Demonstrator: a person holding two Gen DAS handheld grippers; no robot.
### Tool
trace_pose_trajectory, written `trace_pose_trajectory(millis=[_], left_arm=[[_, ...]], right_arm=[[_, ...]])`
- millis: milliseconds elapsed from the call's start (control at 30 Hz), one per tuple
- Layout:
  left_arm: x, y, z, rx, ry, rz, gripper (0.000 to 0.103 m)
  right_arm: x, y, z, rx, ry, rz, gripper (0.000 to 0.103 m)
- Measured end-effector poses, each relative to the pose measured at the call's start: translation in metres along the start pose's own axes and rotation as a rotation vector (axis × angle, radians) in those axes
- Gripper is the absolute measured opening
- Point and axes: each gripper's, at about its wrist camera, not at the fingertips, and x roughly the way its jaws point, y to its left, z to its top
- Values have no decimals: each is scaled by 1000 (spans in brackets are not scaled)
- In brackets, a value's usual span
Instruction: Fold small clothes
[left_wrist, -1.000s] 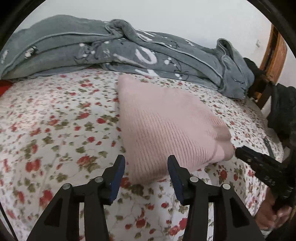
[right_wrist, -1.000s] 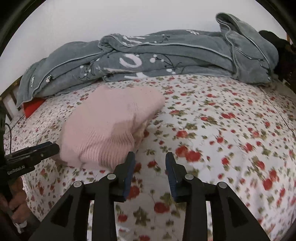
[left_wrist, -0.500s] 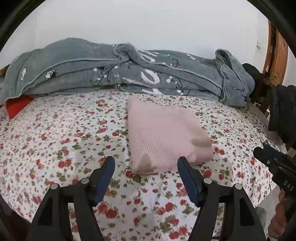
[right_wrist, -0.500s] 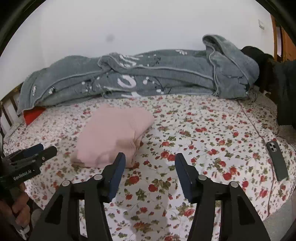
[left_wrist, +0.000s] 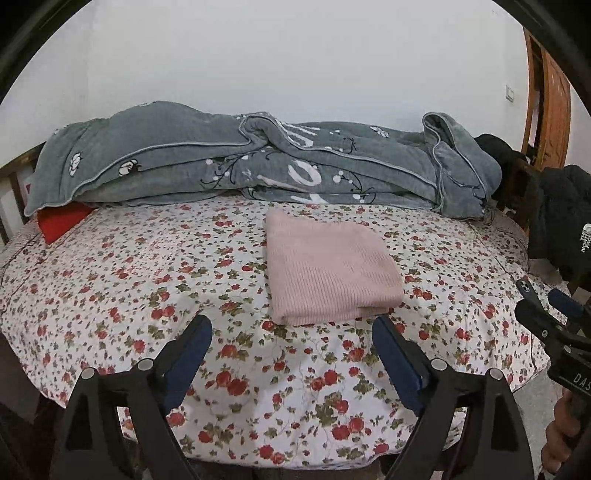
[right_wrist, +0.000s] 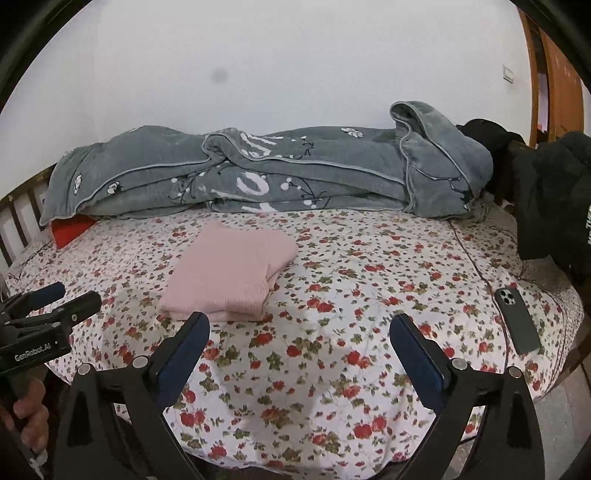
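Note:
A pink knitted garment lies folded into a neat rectangle on the flowered bedsheet; the right wrist view shows it left of centre. My left gripper hangs over the near edge of the bed, short of the garment, its jaws opening with nothing between them. My right gripper is also back from the bed, to the right of the garment, jaws opening and empty. Each gripper shows at the edge of the other's view, held by a hand.
A grey blanket is bunched along the wall behind the garment. A red cushion peeks out at the far left. A phone lies near the bed's right edge. Dark clothes hang on a wooden frame at right.
Both grippers have drawn back and up from the pink garment, and their jaws have spread wide. The folded garment stays where it lay.

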Motion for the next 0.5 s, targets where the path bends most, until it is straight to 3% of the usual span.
trace_pose_trajectory(millis=[500], left_arm=[[-29, -11, -5, 15, -50, 9, 90]], right_arm=[[-34, -6, -9, 12, -39, 0, 97]])
